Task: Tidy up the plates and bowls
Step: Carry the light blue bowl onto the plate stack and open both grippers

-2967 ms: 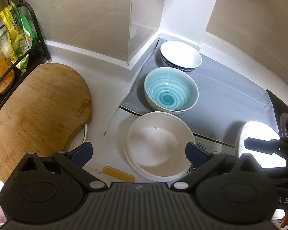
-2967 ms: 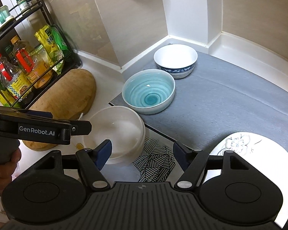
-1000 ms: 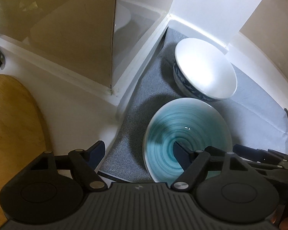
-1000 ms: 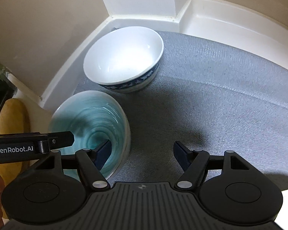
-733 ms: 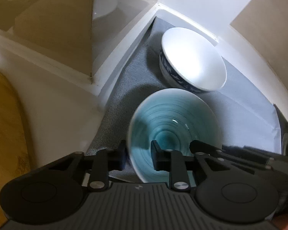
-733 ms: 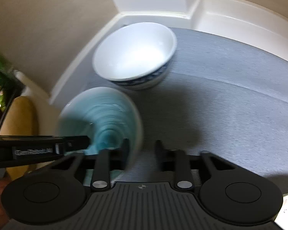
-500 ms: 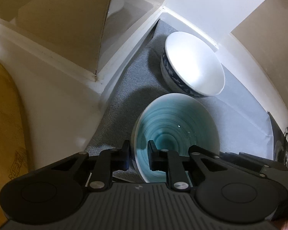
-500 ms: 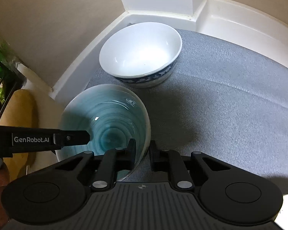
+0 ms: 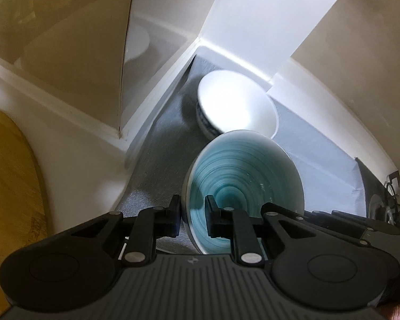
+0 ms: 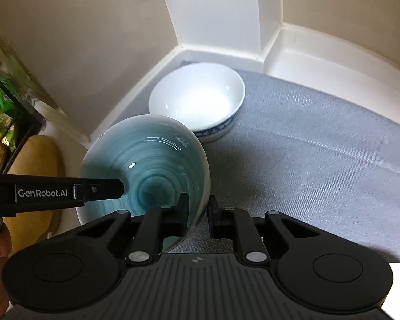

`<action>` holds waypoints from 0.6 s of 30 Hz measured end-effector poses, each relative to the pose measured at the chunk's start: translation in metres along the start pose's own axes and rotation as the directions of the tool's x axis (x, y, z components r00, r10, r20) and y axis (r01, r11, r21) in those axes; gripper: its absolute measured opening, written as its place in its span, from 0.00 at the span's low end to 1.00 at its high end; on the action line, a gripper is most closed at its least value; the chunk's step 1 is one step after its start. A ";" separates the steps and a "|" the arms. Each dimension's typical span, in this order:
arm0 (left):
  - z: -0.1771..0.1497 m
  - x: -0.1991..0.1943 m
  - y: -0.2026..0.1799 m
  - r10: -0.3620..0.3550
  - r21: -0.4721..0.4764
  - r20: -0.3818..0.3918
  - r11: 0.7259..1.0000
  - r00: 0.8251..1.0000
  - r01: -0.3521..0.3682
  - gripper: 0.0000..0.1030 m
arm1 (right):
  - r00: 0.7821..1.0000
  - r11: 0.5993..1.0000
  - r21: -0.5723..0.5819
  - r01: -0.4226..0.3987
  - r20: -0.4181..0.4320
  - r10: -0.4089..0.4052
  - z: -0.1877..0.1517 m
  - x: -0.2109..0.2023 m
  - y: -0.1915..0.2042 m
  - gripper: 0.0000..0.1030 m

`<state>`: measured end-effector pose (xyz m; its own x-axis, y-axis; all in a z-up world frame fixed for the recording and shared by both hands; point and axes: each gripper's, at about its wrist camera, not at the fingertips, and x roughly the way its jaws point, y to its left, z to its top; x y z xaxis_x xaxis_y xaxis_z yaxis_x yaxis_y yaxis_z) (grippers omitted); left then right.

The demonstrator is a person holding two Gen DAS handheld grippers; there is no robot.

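Observation:
A teal swirl bowl (image 9: 242, 184) is held by both grippers and hangs above the grey mat. My left gripper (image 9: 192, 213) is shut on its left rim. My right gripper (image 10: 198, 210) is shut on its right rim, where the bowl (image 10: 149, 170) also shows. A white bowl with a blue band (image 9: 234, 109) sits on the mat in the corner just beyond it, and shows in the right wrist view (image 10: 197, 101) too. The left gripper's arm (image 10: 53, 193) crosses the right wrist view at the left.
The grey mat (image 10: 320, 160) covers the counter to the right. A wooden cutting board (image 9: 10, 181) lies at the left. A rack with packets (image 10: 0, 117) stands at far left. White walls and a corner column (image 10: 216, 13) close in behind the bowls. A stove edge (image 9: 389, 194) is at right.
Both grippers closed on the teal bowl's opposite rims and lifted it off the mat, towards the white bowl, whose near edge it now overlaps.

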<state>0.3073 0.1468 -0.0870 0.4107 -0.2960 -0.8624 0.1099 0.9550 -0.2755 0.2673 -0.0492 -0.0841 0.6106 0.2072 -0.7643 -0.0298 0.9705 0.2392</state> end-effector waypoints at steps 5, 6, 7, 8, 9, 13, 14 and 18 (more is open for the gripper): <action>-0.005 -0.016 -0.004 0.000 0.011 0.026 1.000 1.000 0.000 0.19 | 1.000 1.000 -0.010 -0.003 0.031 0.003 -0.004 -0.019 0.004 0.15; -0.007 -0.019 -0.005 0.000 0.012 0.029 1.000 1.000 0.000 0.19 | 0.999 1.000 -0.013 -0.003 0.036 0.004 -0.005 -0.022 0.005 0.15; -0.010 -0.023 -0.005 -0.001 0.012 0.031 1.000 1.000 0.001 0.19 | 0.999 1.000 -0.015 -0.004 0.039 0.004 -0.006 -0.025 0.005 0.15; -0.011 -0.026 -0.006 -0.002 0.011 0.032 1.000 0.999 0.002 0.19 | 0.999 1.000 -0.017 -0.004 0.042 0.005 -0.007 -0.027 0.006 0.15; -0.014 -0.029 -0.006 -0.004 0.010 0.032 1.000 0.999 0.004 0.19 | 0.999 1.000 -0.018 -0.005 0.044 0.006 -0.008 -0.030 0.007 0.15; -0.024 -0.039 -0.005 -0.008 0.007 0.035 1.000 0.999 0.008 0.19 | 0.999 1.000 -0.030 -0.007 0.048 0.009 -0.015 -0.040 0.010 0.15; -0.027 -0.042 -0.005 -0.007 0.007 0.036 1.000 0.999 0.006 0.19 | 0.999 0.999 -0.034 -0.008 0.048 0.010 -0.017 -0.043 0.012 0.15; -0.039 -0.050 -0.003 -0.002 0.002 0.037 1.000 0.999 0.002 0.19 | 0.999 0.999 -0.049 -0.012 0.046 0.014 -0.024 -0.049 0.017 0.15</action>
<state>0.2515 0.1580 -0.0592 0.4438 -0.2973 -0.8454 0.1129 0.9544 -0.2764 0.2174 -0.0397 -0.0568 0.6456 0.2153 -0.7327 -0.0763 0.9728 0.2186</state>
